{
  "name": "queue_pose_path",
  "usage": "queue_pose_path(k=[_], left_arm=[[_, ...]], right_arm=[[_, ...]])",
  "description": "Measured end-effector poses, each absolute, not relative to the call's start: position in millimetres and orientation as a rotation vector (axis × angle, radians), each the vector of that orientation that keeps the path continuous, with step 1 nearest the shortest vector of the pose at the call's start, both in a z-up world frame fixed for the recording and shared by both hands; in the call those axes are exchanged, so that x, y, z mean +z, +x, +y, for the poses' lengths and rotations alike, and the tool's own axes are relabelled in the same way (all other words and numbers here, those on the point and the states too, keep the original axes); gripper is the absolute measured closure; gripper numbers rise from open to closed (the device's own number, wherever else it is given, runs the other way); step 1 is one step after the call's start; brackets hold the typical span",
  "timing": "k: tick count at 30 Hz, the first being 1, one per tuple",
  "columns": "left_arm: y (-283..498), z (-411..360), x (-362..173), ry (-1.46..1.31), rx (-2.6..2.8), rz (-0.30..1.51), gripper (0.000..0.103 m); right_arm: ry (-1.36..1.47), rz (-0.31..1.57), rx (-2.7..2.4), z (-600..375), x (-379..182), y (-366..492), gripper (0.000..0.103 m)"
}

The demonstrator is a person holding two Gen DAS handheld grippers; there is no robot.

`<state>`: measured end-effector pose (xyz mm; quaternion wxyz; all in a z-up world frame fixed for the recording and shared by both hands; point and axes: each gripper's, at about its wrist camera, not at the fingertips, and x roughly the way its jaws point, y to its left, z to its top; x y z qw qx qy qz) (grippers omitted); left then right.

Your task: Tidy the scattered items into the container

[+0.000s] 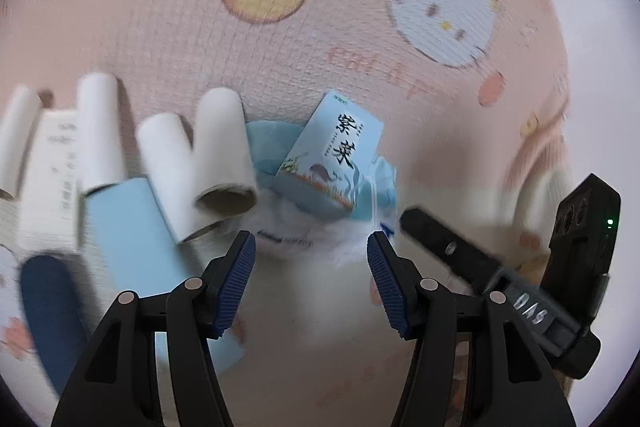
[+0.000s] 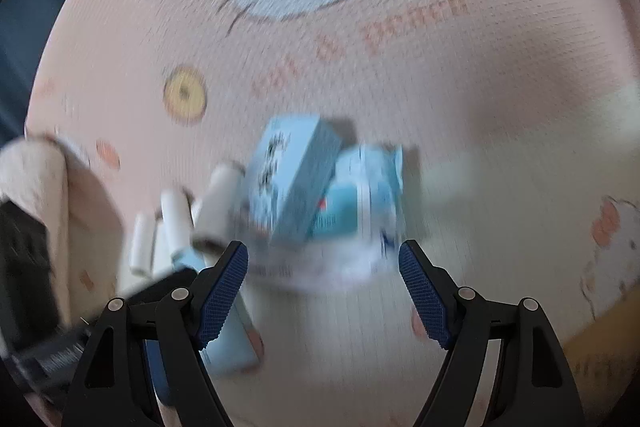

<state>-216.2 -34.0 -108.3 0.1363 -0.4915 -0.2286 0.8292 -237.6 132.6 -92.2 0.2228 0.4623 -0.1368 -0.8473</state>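
A light blue box with black Chinese characters (image 1: 334,151) leans on a blue and white plastic pack (image 1: 320,227) on the pink cartoon mat. Several white cardboard tubes (image 1: 218,155) and a pale blue flat box (image 1: 132,239) lie to its left. My left gripper (image 1: 311,251) is open and empty, just short of the pack. My right gripper (image 2: 323,263) is open and empty, also just short of the pack (image 2: 360,203) and the blue box (image 2: 288,175). The right gripper shows in the left wrist view (image 1: 480,263) at the right. No container is clearly visible.
A dark blue cylinder (image 1: 48,307) lies at the lower left beside a white printed box (image 1: 52,179). The pink mat (image 1: 280,47) extends far beyond the pile. A beige fabric fold (image 2: 44,195) sits at the left in the blurred right wrist view.
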Motion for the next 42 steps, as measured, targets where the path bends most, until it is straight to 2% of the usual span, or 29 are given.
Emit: queue_pose_path(k=[1,3,4,5,6,13,20,29,37,42], left_arm=[[-218.4,-33.5,-112.9,-1.42,2.404,-0.692,0.041],[-225.3,-30.0,-116.9,-1.401,2.42,-0.758,0.047],[-228.8,-27.3,-119.2,-1.393,2.433,-0.787,0.049],[-232.1,-24.8,-120.8,-1.395,2.44,-0.801,0.058],[-236.4,-21.3,-123.2,-1.402,2.451,-0.82,0.065],[-254.1,-10.0,-130.8,-1.422,2.462,-0.858,0.071],[-253.5,-8.0,-134.8,-1.425,2.435,-0.903,0.071],[-254.8,7.0,-136.5,-1.44,2.438,-0.8,0.071],[-246.0,3.0,-144.0,-1.463,2.389,-0.813,0.071],[-226.4,-14.4,-142.7,-1.468,2.38,-0.739,0.071]], right_arm=[[1.272,-0.41,-2.334,132.6,-92.6,-246.1,0.027],[1.264,-0.456,-2.328,131.9,-91.7,-260.8,0.042],[1.255,-0.479,-2.319,129.9,-91.4,-272.3,0.067],[1.248,-0.49,-2.321,128.2,-91.1,-278.7,0.082],[1.239,-0.501,-2.321,126.3,-91.0,-285.1,0.083],[1.28,-0.582,-2.268,117.1,-101.2,-324.5,0.083],[1.26,-0.586,-2.248,111.7,-112.5,-336.3,0.083],[1.28,-0.485,-2.214,98.3,-118.6,-336.2,0.083],[1.298,-0.453,-2.172,107.9,-130.6,-285.8,0.083],[1.28,-0.329,-2.226,111.5,-134.6,-246.8,0.083]])
